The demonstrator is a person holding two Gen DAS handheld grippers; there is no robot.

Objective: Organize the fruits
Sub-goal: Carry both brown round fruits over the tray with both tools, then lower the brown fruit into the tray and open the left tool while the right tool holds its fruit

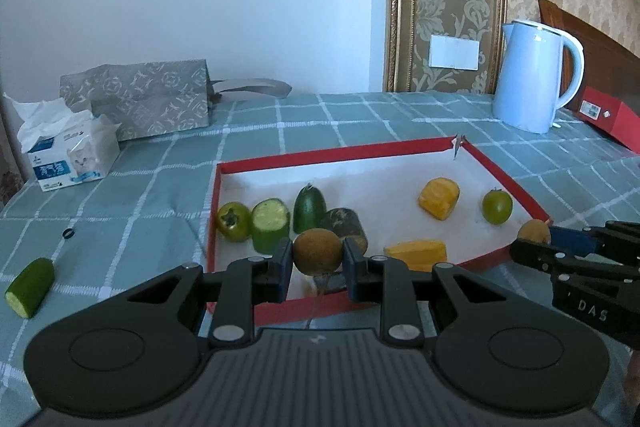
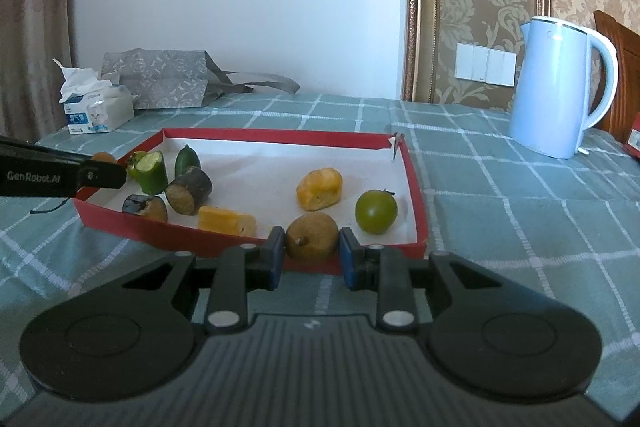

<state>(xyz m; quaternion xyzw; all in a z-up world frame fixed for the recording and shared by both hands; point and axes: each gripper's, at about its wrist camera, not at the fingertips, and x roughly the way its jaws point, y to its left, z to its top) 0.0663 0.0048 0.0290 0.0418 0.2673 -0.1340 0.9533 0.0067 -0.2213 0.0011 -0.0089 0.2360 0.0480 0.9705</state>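
A red-walled tray [image 1: 328, 157] [image 2: 280, 137] with a white floor lies on the checked cloth. My left gripper [image 1: 317, 259] is shut on a brown kiwi [image 1: 318, 251] over the tray's near left part. My right gripper [image 2: 311, 253] is shut on a second brown kiwi [image 2: 312, 235] [image 1: 534, 231] at the tray's near right rim. In the tray lie a green persimmon [image 1: 233, 221], cucumber pieces [image 1: 270, 225] [image 2: 152, 171], dark pieces [image 1: 346, 223] [image 2: 190, 189], two orange pieces [image 1: 439, 198] [image 2: 320, 187] and a green tomato [image 1: 497, 206] [image 2: 376, 211].
A cucumber piece [image 1: 30, 287] and a small black ring [image 1: 69, 233] lie on the cloth left of the tray. A tissue pack [image 1: 70, 155] and a grey paper bag [image 1: 140, 99] stand at the back left, a pale blue kettle [image 1: 532, 75] [image 2: 560, 87] and a red box [image 1: 610, 119] at the back right.
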